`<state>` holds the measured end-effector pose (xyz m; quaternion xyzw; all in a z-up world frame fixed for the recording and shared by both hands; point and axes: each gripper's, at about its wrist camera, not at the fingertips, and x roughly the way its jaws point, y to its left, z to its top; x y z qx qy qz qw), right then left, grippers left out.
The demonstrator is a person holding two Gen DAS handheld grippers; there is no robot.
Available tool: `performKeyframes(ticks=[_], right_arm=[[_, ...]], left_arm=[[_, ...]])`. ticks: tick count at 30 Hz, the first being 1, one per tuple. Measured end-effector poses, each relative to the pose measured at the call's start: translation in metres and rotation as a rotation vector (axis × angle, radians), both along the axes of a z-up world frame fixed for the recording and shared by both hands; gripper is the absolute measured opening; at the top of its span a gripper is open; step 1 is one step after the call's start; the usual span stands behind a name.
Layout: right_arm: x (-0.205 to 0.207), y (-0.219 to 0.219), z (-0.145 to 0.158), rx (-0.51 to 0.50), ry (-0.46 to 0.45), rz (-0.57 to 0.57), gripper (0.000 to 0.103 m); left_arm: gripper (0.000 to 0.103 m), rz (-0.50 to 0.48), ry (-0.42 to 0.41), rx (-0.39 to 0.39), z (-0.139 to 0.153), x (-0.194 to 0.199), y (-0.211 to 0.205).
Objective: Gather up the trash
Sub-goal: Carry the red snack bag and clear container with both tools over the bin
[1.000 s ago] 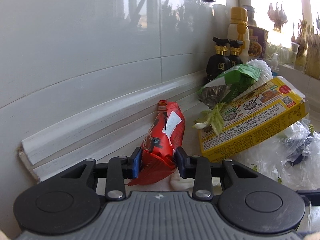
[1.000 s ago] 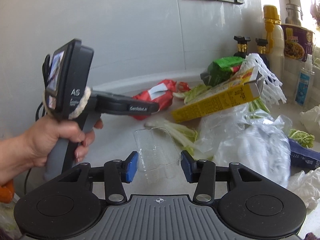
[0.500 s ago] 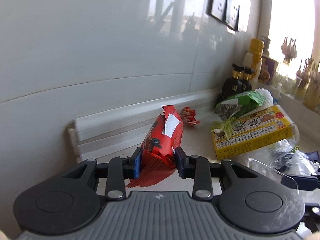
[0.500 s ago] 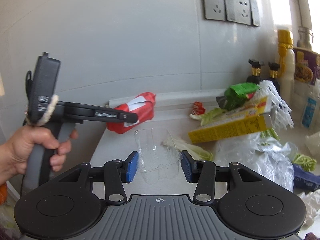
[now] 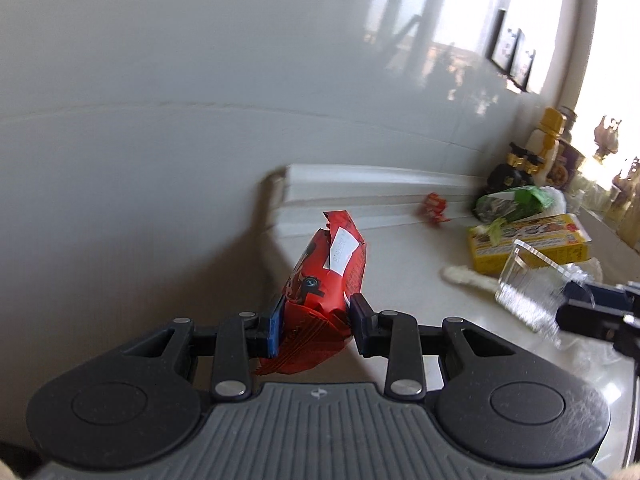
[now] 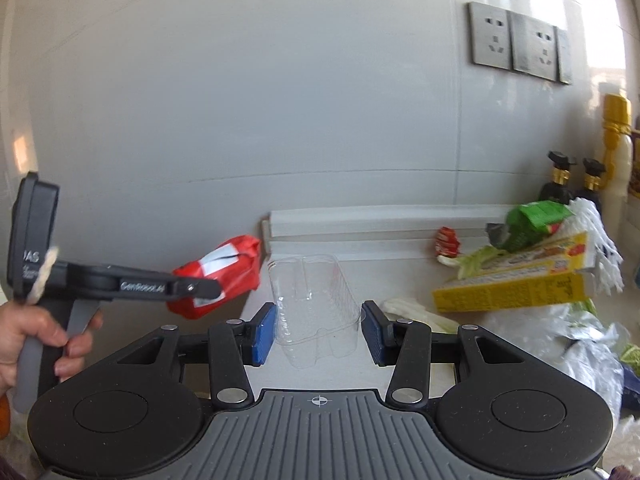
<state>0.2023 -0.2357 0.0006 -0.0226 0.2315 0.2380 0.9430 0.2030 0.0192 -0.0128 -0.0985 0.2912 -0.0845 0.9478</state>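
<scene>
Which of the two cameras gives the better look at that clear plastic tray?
The right wrist view. There the clear plastic tray sits centred between the right gripper pads, its ribbed walls and whole outline sharp. The left wrist view catches it only at the right edge, blurred and partly hidden.

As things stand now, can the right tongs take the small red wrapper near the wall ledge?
Probably not yet. The right tongs are shut on the clear plastic tray, which fills them; the small red wrapper lies unobstructed on the counter.

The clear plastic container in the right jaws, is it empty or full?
Empty: the clear plastic container shows only counter and wall through its walls.
</scene>
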Motion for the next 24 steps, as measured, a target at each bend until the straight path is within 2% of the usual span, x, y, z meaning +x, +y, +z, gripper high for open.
performKeyframes(ticks=[8, 12, 24], right_arm=[[-0.002, 0.032, -0.001, -0.051, -0.005, 0.059, 0.044], [-0.007, 0.046, -0.006, 0.005, 0.017, 0.102, 0.044], [-0.020, 0.122, -0.029, -0.186, 0.038, 0.256, 0.044]], left_arm=[[0.031, 0.075, 0.049, -0.050, -0.027, -0.028, 0.024], [0.031, 0.103, 0.092, -0.083, -0.043, -0.038, 0.037], [0.031, 0.196, 0.176, -0.097, -0.075, -0.049, 0.067]])
